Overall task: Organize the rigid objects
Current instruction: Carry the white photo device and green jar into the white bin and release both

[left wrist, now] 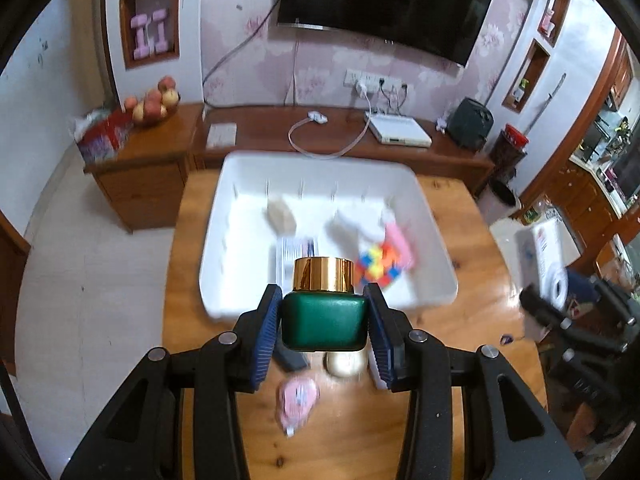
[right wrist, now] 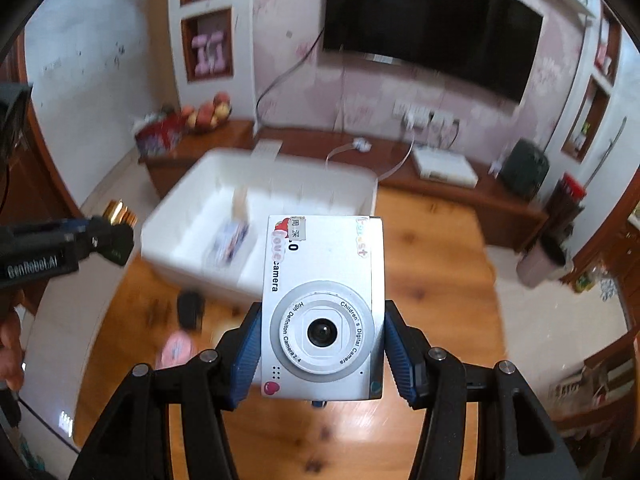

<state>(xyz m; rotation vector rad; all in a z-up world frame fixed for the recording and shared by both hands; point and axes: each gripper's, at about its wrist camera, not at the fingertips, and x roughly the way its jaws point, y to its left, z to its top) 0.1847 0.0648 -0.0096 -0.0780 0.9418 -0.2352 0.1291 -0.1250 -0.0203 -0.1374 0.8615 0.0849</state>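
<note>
Left tongs (left wrist: 323,320): we see them clamped on a green jar (left wrist: 324,322) with a gold cap, held at lower centre of the left view, above the worktop (left wrist: 472,280).
White tray (left wrist: 320,176): on the worktop behind the jar; we make out a colourful cube (left wrist: 378,266) inside, blurred.
Pink item (left wrist: 298,398): on the worktop below the jar.
Right tongs (right wrist: 323,350): we see them clamped on a white children's camera (right wrist: 323,308), lens towards us, centre of the right view.
</note>
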